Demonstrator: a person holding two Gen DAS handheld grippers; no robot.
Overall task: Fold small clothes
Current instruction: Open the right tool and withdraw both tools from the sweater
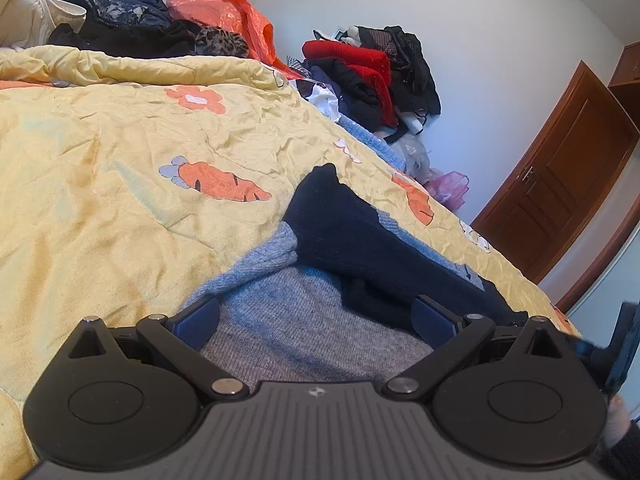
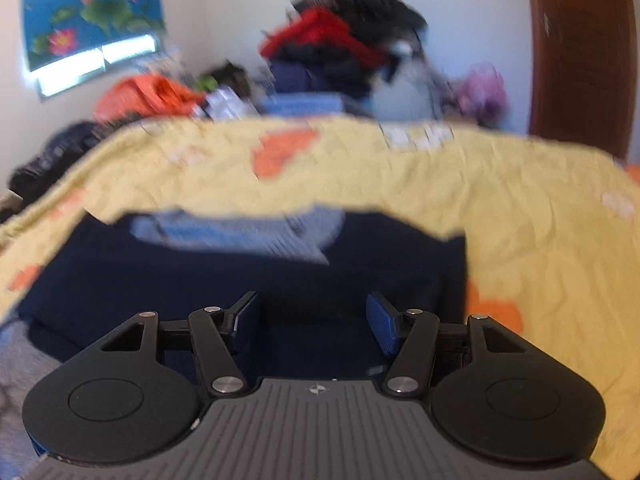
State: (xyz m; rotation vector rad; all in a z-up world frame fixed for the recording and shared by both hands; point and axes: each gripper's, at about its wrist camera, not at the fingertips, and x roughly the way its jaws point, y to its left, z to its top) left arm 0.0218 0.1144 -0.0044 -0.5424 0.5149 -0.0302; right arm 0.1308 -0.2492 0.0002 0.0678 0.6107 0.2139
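A small knitted sweater with a grey-blue body [image 1: 304,320] and navy sleeves [image 1: 360,236] lies on a yellow carrot-print quilt [image 1: 120,184]. My left gripper [image 1: 316,316] is open, low over the grey-blue body, its blue pads [image 1: 200,320] wide apart. In the blurred right wrist view the navy part of the sweater [image 2: 200,276] lies flat with a light blue panel [image 2: 240,232] behind it. My right gripper [image 2: 312,320] is open just above the navy fabric, holding nothing.
Piles of dark, red and orange clothes [image 1: 360,68] sit at the far side of the bed, also in the right wrist view [image 2: 332,48]. A brown wooden door [image 1: 560,184] stands at the right. The quilt's edge drops off to the right.
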